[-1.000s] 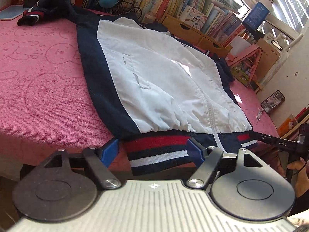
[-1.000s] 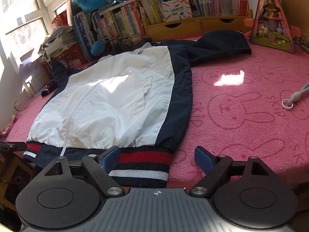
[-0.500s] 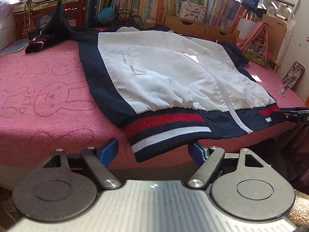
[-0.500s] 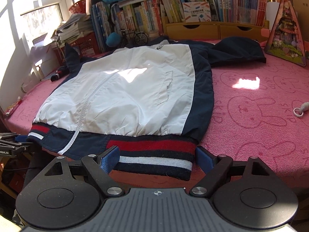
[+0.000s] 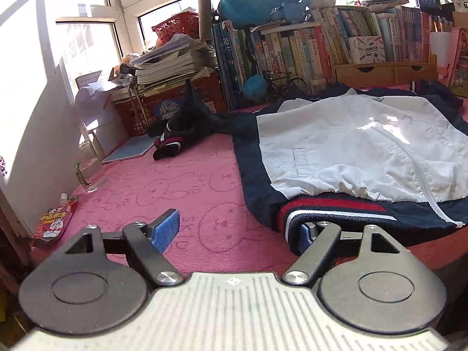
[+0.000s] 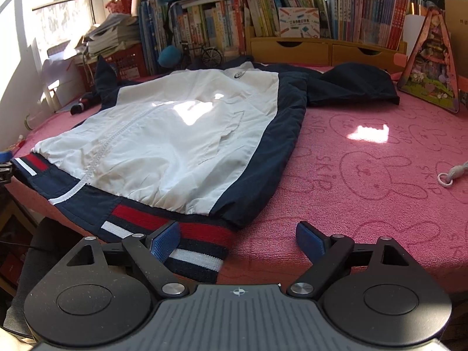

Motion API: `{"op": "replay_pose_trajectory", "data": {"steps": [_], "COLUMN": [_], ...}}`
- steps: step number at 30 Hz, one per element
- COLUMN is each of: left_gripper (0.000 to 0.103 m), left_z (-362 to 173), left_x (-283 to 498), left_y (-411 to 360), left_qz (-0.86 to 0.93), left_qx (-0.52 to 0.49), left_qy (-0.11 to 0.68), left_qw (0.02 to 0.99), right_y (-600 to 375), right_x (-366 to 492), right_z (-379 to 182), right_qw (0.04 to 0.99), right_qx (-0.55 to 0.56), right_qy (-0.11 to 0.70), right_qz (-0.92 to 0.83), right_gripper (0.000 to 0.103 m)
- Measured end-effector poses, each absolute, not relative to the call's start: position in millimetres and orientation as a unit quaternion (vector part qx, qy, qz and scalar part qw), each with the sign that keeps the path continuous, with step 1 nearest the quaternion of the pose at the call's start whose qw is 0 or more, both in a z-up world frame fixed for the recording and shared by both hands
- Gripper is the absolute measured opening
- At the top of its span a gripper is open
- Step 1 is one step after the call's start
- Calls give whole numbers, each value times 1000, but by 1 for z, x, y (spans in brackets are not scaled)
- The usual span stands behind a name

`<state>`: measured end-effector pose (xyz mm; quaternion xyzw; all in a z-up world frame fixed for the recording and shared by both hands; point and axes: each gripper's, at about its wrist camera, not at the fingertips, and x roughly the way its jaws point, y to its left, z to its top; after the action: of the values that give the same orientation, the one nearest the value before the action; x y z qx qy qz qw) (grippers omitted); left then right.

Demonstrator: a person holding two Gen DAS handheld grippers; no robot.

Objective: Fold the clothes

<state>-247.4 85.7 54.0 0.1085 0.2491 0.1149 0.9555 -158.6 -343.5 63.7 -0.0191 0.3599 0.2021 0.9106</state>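
A white and navy jacket [image 5: 351,149] lies front up and zipped on the pink rabbit-print table cover [image 5: 163,190]. Its red, white and navy striped hem [image 5: 330,210] hangs at the table's front edge. My left gripper [image 5: 235,231] is open at the hem's left corner; its right pad [image 5: 304,234] sits tucked under that corner, and its left pad is over bare cover. In the right wrist view my right gripper [image 6: 237,241] is open around the hem's right corner [image 6: 201,245] of the jacket [image 6: 187,134], pads not pressing. The left gripper [image 6: 4,163] shows at the far left edge.
A navy sleeve with striped cuff [image 5: 168,147] trails toward a red crate [image 5: 163,108] stacked with papers. A glass jar [image 5: 87,172] and snack pouch [image 5: 54,222] stand near the left edge. Bookshelves line the back; a triangular toy house [image 6: 430,58] and white cord [image 6: 450,175] lie right.
The left wrist view has swung left and levelled: the hem was centred between its fingers, now only its corner meets the right pad. The right gripper has edged toward the hem's right corner.
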Motion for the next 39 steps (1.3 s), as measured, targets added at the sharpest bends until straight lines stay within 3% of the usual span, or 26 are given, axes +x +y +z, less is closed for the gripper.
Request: {"op": "replay_pose_trajectory", "data": {"steps": [3, 9, 14, 16, 20, 23, 26, 28, 30, 34, 39], "left_gripper": [81, 79, 79, 79, 86, 94, 94, 94, 94, 94, 94], "left_z": [61, 22, 25, 38, 73, 101, 111, 112, 110, 99, 70], "left_x": [-247, -245, -261, -264, -265, -245, -202, -169, -127, -52, 11], "left_y": [95, 84, 94, 105, 130, 142, 130, 112, 87, 30, -32], "left_qz": [105, 44, 20, 14, -5, -41, -84, -112, -147, -208, -211], "left_qx": [111, 135, 125, 110, 47, -14, -37, -31, -25, -26, -7], "left_qy": [263, 362, 372, 368, 344, 301, 278, 275, 278, 288, 310], "left_qw": [953, 922, 920, 923, 938, 953, 956, 954, 949, 935, 927], "right_y": [-344, -333, -305, -294, -301, -316, -331, -346, -368, -415, -481], "right_x": [-159, -157, -155, -155, -153, -150, -146, -136, -115, -54, 61], "right_z": [64, 71, 73, 67, 72, 78, 88, 104, 115, 122, 93], "right_qw": [910, 912, 896, 898, 895, 884, 885, 900, 915, 930, 924], "right_qx": [-15, -12, -22, -60, -71, -63, -25, 16, 58, 129, 227], "right_qy": [361, 342, 340, 346, 361, 382, 377, 351, 325, 297, 296], "right_qz": [206, 225, 283, 266, 253, 262, 270, 256, 233, 172, 83], "right_gripper": [89, 89, 88, 69, 51, 51, 52, 62, 80, 80, 83]}}
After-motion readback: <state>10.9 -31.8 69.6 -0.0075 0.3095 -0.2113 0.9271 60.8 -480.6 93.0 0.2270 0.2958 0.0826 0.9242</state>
